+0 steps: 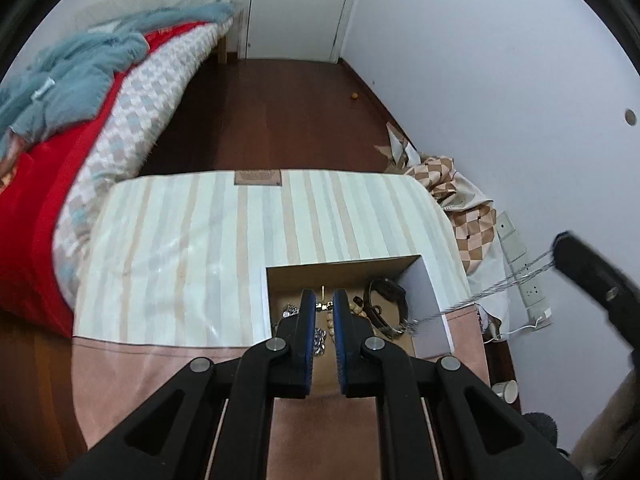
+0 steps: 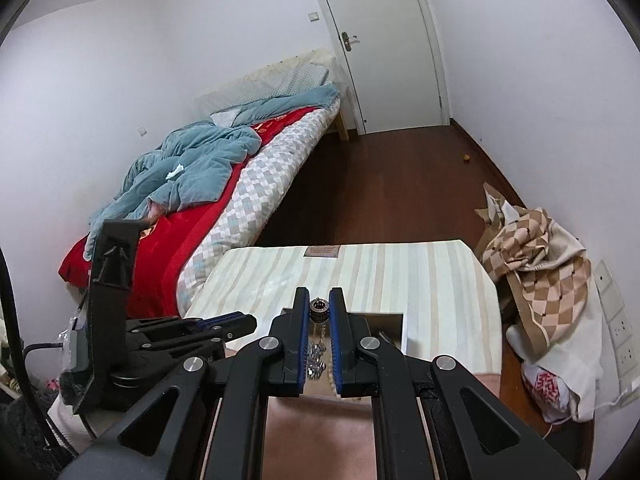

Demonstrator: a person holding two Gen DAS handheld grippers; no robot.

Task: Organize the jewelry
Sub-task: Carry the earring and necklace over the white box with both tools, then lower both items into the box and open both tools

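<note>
An open cardboard box (image 1: 344, 264) sits on the striped table (image 1: 180, 240) and holds jewelry: a dark bracelet (image 1: 386, 294), wooden beads (image 1: 356, 312) and silver pieces. My left gripper (image 1: 324, 300) is over the box, shut on a small silver and gold piece (image 1: 322, 305). My right gripper (image 2: 319, 304) is raised above the box (image 2: 394, 322), shut on a dark bead charm (image 2: 319, 305) with a silver chain (image 2: 318, 354) hanging below. In the left wrist view the right gripper's finger (image 1: 592, 272) is at the right, with the chain (image 1: 492, 288) stretching down into the box.
A bed (image 2: 224, 184) with red and blue bedding stands to the left. A checked cloth heap (image 2: 536, 272) lies on the floor at the right by the wall. A white door (image 2: 384, 40) is at the far end. Dark wooden floor lies between.
</note>
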